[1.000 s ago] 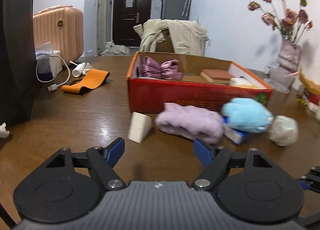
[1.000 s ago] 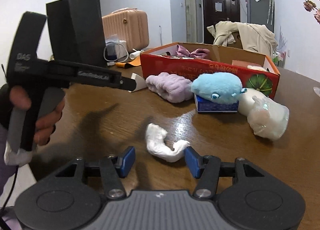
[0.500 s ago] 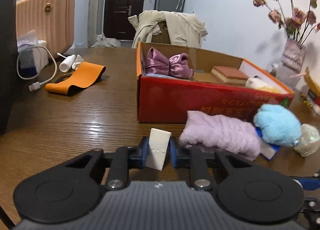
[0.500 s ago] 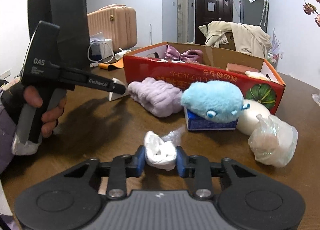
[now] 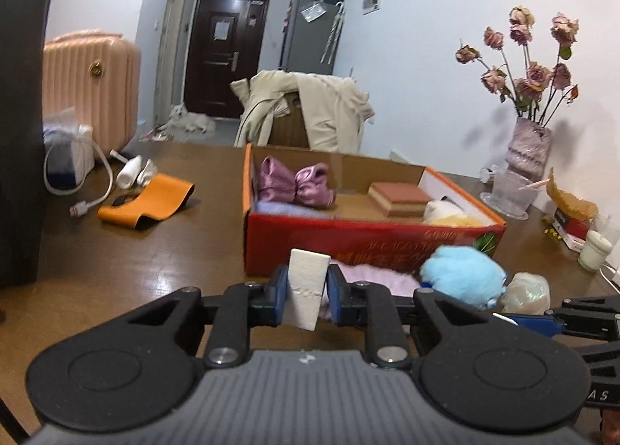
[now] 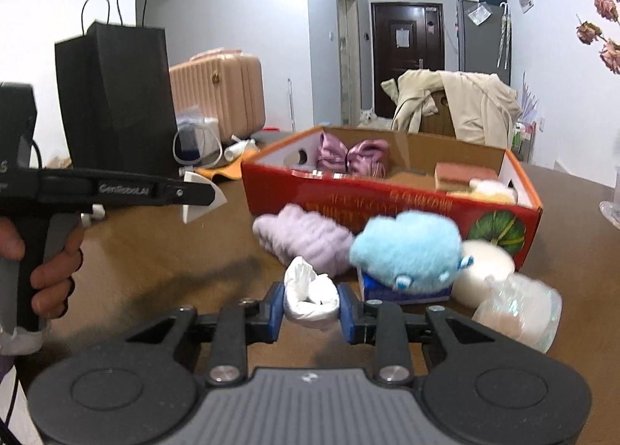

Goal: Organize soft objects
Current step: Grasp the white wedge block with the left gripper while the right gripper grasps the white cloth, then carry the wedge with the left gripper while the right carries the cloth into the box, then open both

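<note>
A: What is seen at the left side?

B: A black paper bag (image 6: 116, 96) is stood on the wooden table (image 5: 128, 251), with a pink suitcase (image 5: 91, 85) behind it. A white cable (image 5: 83, 189) and an orange band (image 5: 149, 201) are laid nearby.

A: And the left gripper (image 5: 308, 292)?

B: Its fingers are drawn narrow and are pressed on a white foam wedge (image 5: 306, 286), which is held upright, clear of the table. The jaws have just been closing, with the wedge between them. In the right wrist view the same wedge (image 6: 201, 201) is seen at the tip of that gripper, which is gripped by a hand (image 6: 50, 263).

A: What is found in the middle?

B: A red cardboard box (image 5: 348, 247) is set there. A purple satin bow (image 5: 296, 183), a brown sponge (image 5: 401, 197) and a pale yellow plush item (image 5: 449, 212) are kept inside it. A lilac fluffy cloth (image 6: 302, 239) is laid just in front of the box.

A: And the right gripper (image 6: 312, 307)?

B: A crumpled white cloth (image 6: 310, 296) is clamped between its narrowed fingers; these jaws too have just been closing. Further right, a blue plush toy (image 6: 407, 251) is rested on a small blue box (image 6: 403, 292), beside a white ball (image 6: 484, 270) and a clear plastic bag (image 6: 519, 311). A vase of dried roses (image 5: 531, 146) is stood at the far right.
</note>
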Action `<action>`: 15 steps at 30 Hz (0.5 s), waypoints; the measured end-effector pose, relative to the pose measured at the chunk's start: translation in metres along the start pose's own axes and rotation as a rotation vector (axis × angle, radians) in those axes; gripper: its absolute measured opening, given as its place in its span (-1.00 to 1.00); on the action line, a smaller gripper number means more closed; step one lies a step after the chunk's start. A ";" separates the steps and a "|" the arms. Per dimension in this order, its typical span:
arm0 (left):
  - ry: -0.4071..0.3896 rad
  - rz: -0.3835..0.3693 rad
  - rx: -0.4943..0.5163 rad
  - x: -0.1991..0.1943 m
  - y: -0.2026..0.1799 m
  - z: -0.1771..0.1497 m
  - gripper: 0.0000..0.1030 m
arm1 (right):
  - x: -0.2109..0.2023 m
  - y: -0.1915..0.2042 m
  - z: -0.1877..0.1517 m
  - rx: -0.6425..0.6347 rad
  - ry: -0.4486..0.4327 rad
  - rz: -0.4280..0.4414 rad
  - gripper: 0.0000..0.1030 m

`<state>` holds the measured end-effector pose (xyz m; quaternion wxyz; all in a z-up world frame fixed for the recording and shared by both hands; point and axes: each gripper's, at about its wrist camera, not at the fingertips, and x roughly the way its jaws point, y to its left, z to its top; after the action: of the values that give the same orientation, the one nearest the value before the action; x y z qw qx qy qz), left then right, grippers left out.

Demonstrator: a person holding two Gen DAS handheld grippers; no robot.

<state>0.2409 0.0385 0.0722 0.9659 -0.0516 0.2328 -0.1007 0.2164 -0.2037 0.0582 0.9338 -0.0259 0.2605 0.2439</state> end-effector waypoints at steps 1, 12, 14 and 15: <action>0.002 0.002 0.006 0.002 -0.002 0.003 -0.59 | -0.001 -0.003 0.003 0.007 -0.010 0.004 -0.45; 0.035 -0.063 0.066 0.091 -0.004 0.088 -0.58 | 0.050 -0.068 0.110 -0.063 -0.032 0.058 -0.45; 0.093 -0.057 0.089 0.126 -0.001 0.102 -0.58 | 0.088 -0.088 0.136 -0.045 0.025 0.059 -0.44; 0.119 -0.041 0.084 0.142 0.002 0.105 -0.58 | 0.107 -0.098 0.146 -0.032 0.047 0.051 -0.44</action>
<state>0.4133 0.0147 0.1028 0.9494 -0.0098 0.2842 -0.1332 0.4110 -0.2166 0.1231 0.9204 -0.0401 0.2788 0.2711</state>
